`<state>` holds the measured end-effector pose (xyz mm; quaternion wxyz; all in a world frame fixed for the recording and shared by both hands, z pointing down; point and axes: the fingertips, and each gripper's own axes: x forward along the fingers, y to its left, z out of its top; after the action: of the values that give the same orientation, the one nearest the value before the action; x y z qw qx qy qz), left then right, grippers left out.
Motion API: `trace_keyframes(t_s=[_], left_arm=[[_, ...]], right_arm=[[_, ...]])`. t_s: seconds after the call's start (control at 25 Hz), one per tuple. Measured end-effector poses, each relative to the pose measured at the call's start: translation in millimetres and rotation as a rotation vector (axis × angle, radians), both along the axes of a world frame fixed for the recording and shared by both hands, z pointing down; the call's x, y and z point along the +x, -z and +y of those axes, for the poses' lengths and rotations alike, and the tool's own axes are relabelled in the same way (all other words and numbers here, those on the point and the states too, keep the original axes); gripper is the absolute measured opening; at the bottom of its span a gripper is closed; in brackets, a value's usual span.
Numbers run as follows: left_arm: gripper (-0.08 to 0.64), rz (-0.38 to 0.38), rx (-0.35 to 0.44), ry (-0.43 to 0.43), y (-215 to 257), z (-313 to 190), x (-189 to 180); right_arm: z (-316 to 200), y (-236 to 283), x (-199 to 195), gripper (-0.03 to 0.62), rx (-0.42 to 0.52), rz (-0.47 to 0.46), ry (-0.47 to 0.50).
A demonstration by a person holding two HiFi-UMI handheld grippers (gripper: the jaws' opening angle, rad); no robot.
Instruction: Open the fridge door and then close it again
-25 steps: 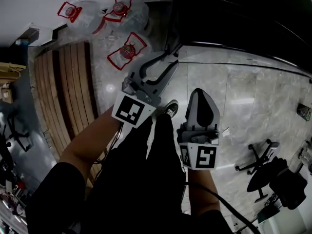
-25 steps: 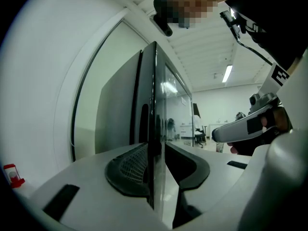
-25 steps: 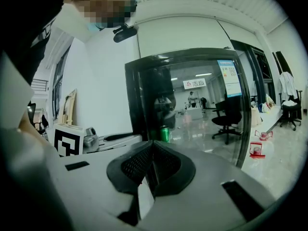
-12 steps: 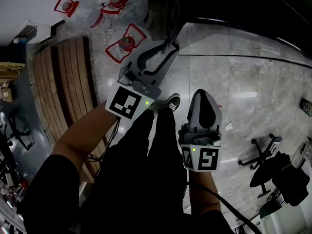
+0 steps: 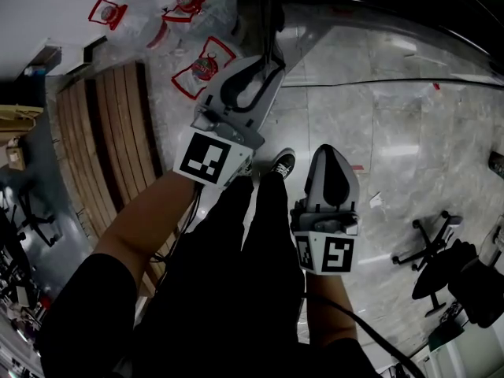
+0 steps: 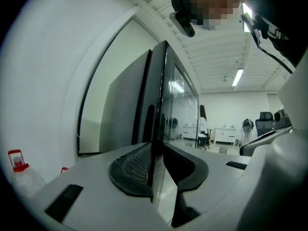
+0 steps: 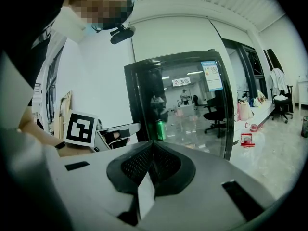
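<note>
— Well, start close in: how are the arms held?

— The right forearm (image 5: 324, 309) is tucked against the body. The right gripper (image 5: 329, 157) points forward beside the black trousers (image 5: 228, 274), its jaws pressed together with nothing between them.

— And the left?

— The left forearm (image 5: 146, 219) reaches further out and slants toward the middle. The left gripper (image 5: 266, 68) is clamped on the thin upright edge of the fridge door (image 6: 158, 95), and that dark edge rises straight from between its two pads.

— Where does the door stand?

— Ahead of the person, at the top of the head view. The right gripper view shows it as a tall glass panel in a black frame, with a green can (image 7: 160, 129) showing in the glass. How far it is swung I cannot tell.

— Anything beyond?

— On the pale floor (image 5: 394, 132), left of the left gripper, lie water bottles (image 5: 206, 68) with red handles. A slatted wooden bench (image 5: 110, 148) is beside them, and an office chair (image 5: 429, 250) stands well off to the right.
</note>
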<state>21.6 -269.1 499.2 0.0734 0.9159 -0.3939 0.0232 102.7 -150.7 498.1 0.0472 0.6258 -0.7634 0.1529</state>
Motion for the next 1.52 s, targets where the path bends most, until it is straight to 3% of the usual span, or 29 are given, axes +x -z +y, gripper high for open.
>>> trace_keyframes(t_s=[0.16, 0.52, 0.96, 1.2, 1.52], left_arm=[[0.072, -0.006, 0.048, -0.050, 6, 36, 7], [0.058, -0.094, 0.027, -0.087, -2, 117, 32], [0.057, -0.123, 0.050, -0.062, -2, 118, 35], [0.057, -0.077, 0.022, -0.050, -2, 116, 30], [0.060, -0.090, 0.042, -0.042, -3, 107, 30]], right_arm=[[9, 5, 3, 0.015, 0.005, 0.007, -0.009], [38, 14, 18, 0.015, 0.017, 0.014, -0.069], [53, 10, 28, 0.015, 0.014, 0.004, -0.089], [54, 7, 27, 0.015, 0.007, 0.000, -0.091], [46, 4, 31, 0.015, 0.000, -0.014, -0.105]])
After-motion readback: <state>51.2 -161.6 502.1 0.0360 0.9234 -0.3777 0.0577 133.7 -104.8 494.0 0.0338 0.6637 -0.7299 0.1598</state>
